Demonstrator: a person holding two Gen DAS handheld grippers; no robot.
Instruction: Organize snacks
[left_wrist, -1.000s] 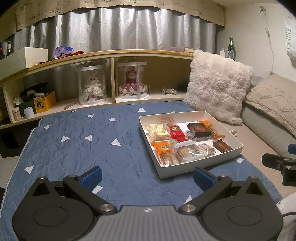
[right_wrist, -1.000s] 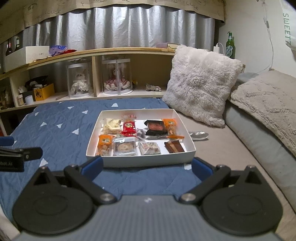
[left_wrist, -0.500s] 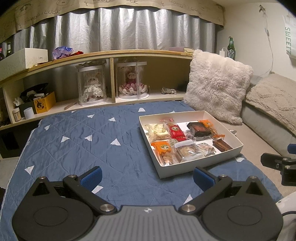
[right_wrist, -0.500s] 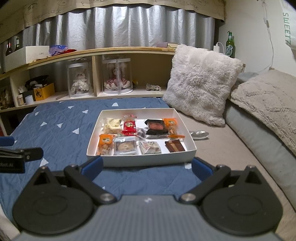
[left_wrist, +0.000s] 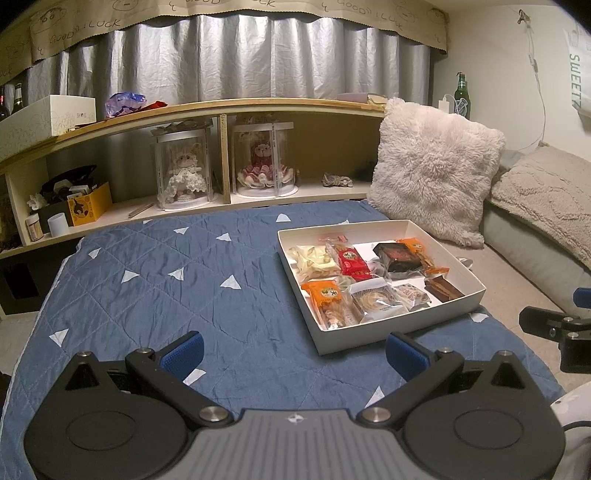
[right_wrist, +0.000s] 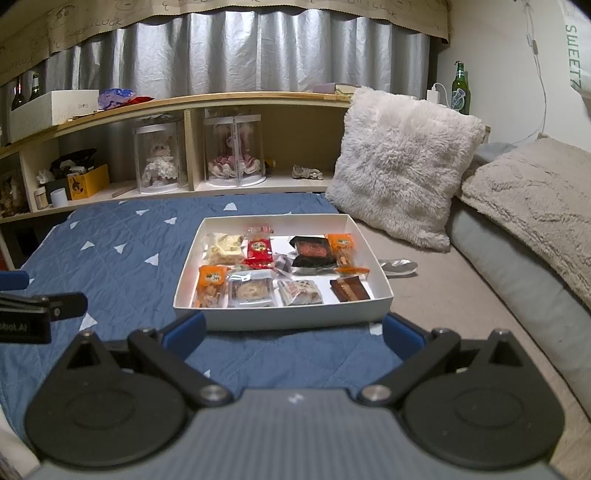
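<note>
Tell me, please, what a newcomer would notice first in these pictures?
First the white box of wrapped snacks, lying on the blue quilt straight ahead of the open right claw. Next the fluffy pillow behind the box, and the two dolls in clear cases on the shelf.

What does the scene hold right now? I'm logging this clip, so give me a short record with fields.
surface: blue quilt
container: white box, open, on the quilt
contents: wrapped snacks, among them a red packet and a brown bar
outside box: silver wrapper to its right
left gripper: open, empty
right gripper: open, empty, just short of the box
</note>
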